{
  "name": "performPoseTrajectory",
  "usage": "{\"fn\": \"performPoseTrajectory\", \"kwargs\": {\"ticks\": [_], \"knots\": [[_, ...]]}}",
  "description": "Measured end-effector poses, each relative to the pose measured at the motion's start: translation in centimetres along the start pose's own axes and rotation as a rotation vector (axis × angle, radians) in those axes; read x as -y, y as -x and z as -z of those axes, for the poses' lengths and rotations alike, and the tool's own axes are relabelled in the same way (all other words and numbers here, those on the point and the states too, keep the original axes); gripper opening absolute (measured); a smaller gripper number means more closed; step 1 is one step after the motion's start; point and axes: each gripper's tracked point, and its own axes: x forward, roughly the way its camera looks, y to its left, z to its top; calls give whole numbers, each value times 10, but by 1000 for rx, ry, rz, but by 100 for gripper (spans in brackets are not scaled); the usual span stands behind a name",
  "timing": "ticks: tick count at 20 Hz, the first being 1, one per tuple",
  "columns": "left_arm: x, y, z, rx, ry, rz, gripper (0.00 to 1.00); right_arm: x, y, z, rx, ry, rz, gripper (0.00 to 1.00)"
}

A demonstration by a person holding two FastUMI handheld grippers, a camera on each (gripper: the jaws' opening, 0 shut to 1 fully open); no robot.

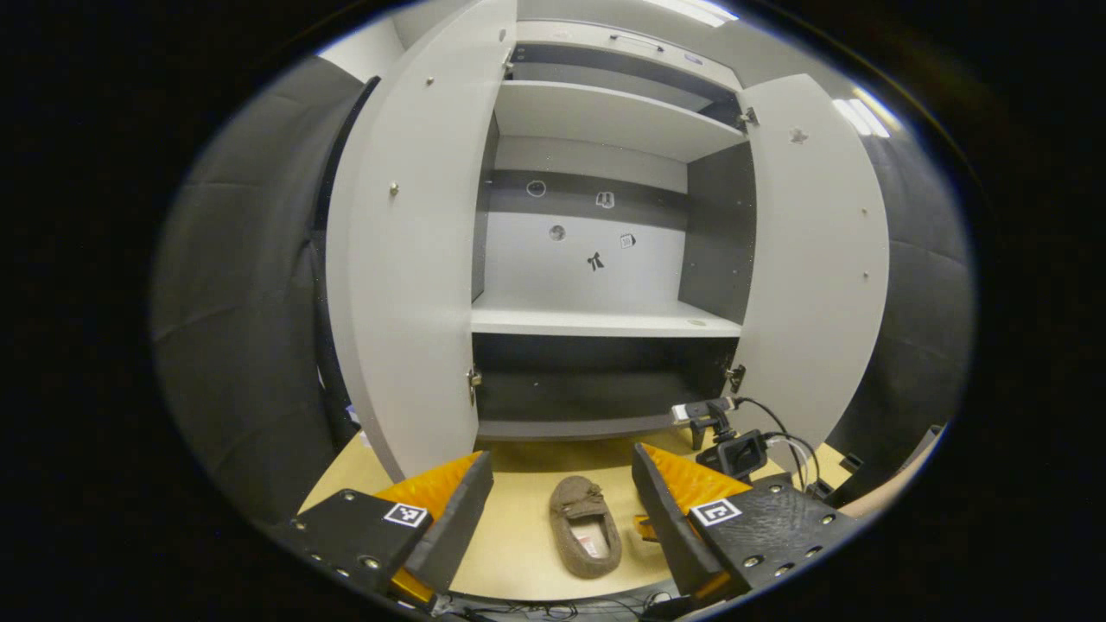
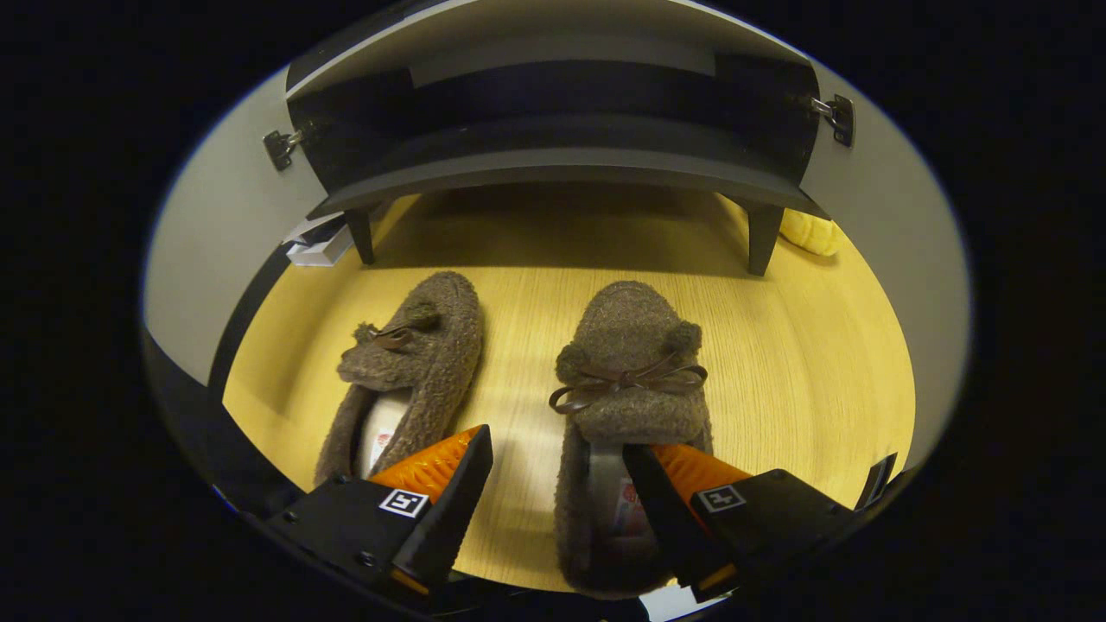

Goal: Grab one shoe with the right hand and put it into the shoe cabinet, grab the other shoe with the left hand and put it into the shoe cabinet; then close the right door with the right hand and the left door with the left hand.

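Your shoe cabinet (image 1: 605, 259) stands at the far side of the worktop (image 2: 821, 345), both doors swung wide. Both shoes lie side by side on the worktop near it: left shoe (image 2: 415, 363), right shoe (image 2: 631, 363). Your right hand-held gripper (image 2: 557, 458) is spread, one finger inside the right shoe's opening. Your left hand-held gripper (image 1: 562, 484) is spread too, pinching nothing.

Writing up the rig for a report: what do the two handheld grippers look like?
The left gripper and right gripper match: each has two wedge-shaped fingers on black bolted plates, and each plate carries a small square black-and-white marker.

Fuzzy cloth shoes (image 2: 631, 363), wood-look floor (image 2: 804, 345)
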Motion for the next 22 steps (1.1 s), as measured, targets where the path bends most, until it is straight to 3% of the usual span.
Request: {"fn": "performPoseTrajectory", "kwargs": {"ticks": [5,6,8,10,11,12,13,16,22], "knots": [[-3,1,2,-5,-1,-16,94,16,-20,-13,27,96,131,87],[-3,1,3,-5,-1,-17,94,24,-23,-14,31,99,159,78],[-1,1,1,-1,-4,-19,94,25,-21,-14,27,91,151,38],[2,2,-2,6,-8,-16,94,26,-22,-13,23,123,130,41],[4,2,-3,9,-10,-12,94,25,-17,-13,8,130,121,22],[6,2,-3,10,-12,-9,94,22,-13,-13,17,130,106,25],[7,3,-4,12,-14,-6,94,23,-19,-14,12,117,100,11],[13,7,-7,21,-15,4,94,18,-11,-10,-13,84,23,2],[15,14,-12,33,-54,19,94,26,44,-18,43,12,-24,2]]}}
